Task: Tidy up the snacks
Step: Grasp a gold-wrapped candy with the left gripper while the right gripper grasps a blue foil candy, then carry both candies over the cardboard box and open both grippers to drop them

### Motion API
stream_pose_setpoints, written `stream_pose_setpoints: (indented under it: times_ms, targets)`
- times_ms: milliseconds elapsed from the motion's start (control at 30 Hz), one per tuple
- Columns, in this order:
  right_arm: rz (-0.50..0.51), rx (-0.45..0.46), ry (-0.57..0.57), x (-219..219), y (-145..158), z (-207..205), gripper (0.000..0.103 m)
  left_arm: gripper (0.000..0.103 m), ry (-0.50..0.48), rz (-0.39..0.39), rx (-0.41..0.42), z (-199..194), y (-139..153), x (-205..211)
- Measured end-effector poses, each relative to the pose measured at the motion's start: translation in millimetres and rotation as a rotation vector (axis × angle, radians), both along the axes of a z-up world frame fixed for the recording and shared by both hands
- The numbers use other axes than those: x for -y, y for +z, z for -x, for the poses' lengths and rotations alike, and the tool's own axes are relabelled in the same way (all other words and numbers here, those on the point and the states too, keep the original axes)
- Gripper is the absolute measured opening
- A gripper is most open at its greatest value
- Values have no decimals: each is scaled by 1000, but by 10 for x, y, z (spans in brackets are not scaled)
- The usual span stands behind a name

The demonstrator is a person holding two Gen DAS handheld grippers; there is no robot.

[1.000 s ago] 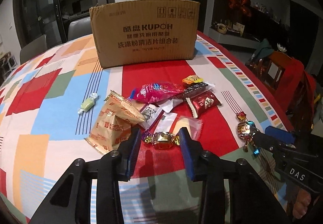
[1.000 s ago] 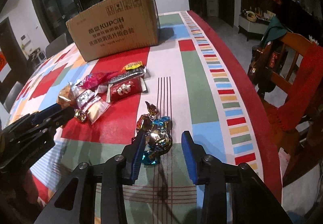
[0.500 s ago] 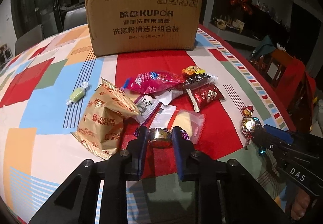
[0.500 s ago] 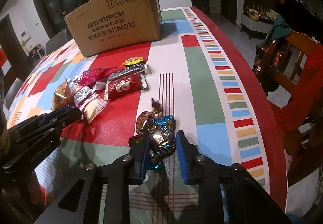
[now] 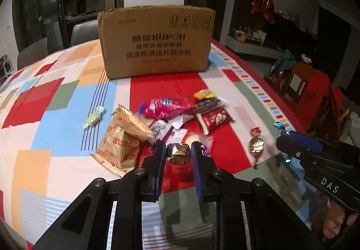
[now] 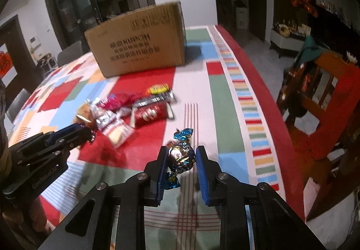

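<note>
My left gripper (image 5: 177, 148) is shut on a gold foil candy (image 5: 178, 155) with purple twisted ends, held just above the patchwork tablecloth (image 5: 45, 97). My right gripper (image 6: 181, 153) is shut on a blue-and-gold foil candy (image 6: 183, 157). It shows in the left wrist view as the right gripper (image 5: 285, 138), beside a red-gold candy (image 5: 255, 145) lying on the cloth. Behind my left gripper lies a snack pile: a Fortune Biscuits pack (image 5: 121, 139), a pink pack (image 5: 166, 107), a red pack (image 5: 214, 119). A cardboard box (image 5: 155, 45) stands at the back.
A green wrapped candy (image 5: 93, 118) lies alone left of the pile. The table's red border (image 6: 265, 83) runs along the right, with a wooden chair (image 6: 326, 97) with a red cover close beyond it. A hand (image 5: 335, 225) holds the right gripper's grip.
Both grippers closed on their candies, the left on the gold one, the right on the blue-gold one, then rose a little off the cloth with them.
</note>
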State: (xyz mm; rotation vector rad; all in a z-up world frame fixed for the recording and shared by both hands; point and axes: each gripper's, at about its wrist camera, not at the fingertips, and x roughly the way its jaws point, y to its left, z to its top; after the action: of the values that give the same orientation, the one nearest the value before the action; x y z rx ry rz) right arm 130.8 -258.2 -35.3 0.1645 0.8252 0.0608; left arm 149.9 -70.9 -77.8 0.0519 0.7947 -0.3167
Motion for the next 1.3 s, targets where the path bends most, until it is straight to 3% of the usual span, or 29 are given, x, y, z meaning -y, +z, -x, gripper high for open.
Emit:
stream_pose_setpoints:
  times_ms: [200, 500, 933, 1300]
  targets:
    - [21, 82, 50, -83, 307, -15, 26, 23, 2, 26, 37, 41, 254, -66]
    - [-32, 166, 111, -163, 672, -193, 26, 23, 26, 4, 179, 29, 690, -153]
    - [-59, 309, 137, -274, 1192, -760, 26, 23, 36, 22, 282, -466, 1188, -242]
    - [-77, 327, 150, -305, 1495, -1418, 26, 23, 39, 12, 340, -1104, 1558, -295]
